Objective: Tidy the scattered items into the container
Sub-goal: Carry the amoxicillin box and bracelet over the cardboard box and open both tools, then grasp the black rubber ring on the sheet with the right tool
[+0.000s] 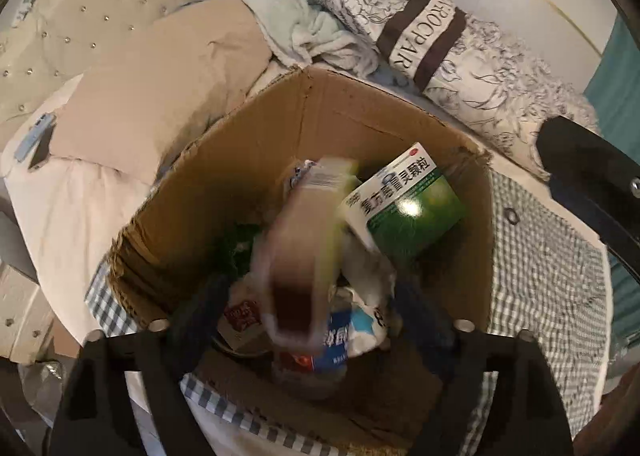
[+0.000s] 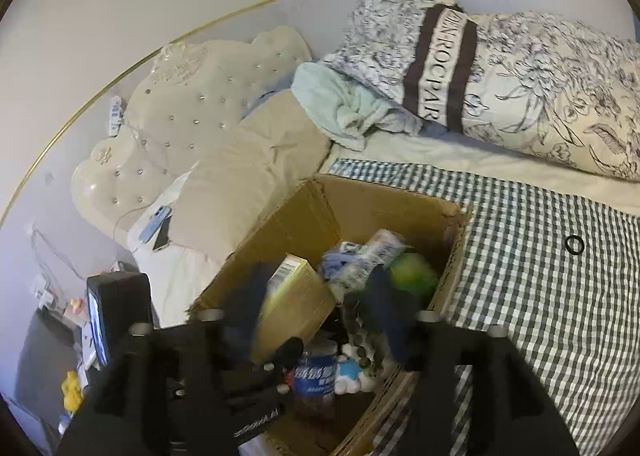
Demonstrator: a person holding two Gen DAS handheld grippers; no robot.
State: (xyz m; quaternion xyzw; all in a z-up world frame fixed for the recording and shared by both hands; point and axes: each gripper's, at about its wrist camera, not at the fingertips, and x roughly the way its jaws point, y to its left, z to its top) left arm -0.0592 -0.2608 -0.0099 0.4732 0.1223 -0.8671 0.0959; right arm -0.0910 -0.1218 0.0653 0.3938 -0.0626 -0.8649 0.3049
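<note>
A cardboard box (image 1: pixel 256 127) stands on the checked bed cover and also shows in the right wrist view (image 2: pixel 304 211). Inside lie a green medicine box (image 1: pixel 404 199), a blue-labelled bottle (image 1: pixel 332 340), a green ball (image 2: pixel 414 276) and several packets. A tan carton (image 1: pixel 300 240), blurred with motion, is in the air between the open fingers of my left gripper (image 1: pixel 304 296), apart from both; it shows in the right wrist view too (image 2: pixel 296 296). My right gripper (image 2: pixel 316 304) is open over the box, empty. A black ring (image 2: pixel 575 244) lies on the cover to the right of the box.
A beige pillow (image 1: pixel 160 83), a mint towel (image 1: pixel 304 27) and a floral pillow (image 1: pixel 440 39) lie behind the box. A phone (image 2: pixel 160 230) lies by the tufted headboard (image 2: pixel 200 95). A cluttered nightstand (image 2: pixel 60 320) stands at the left.
</note>
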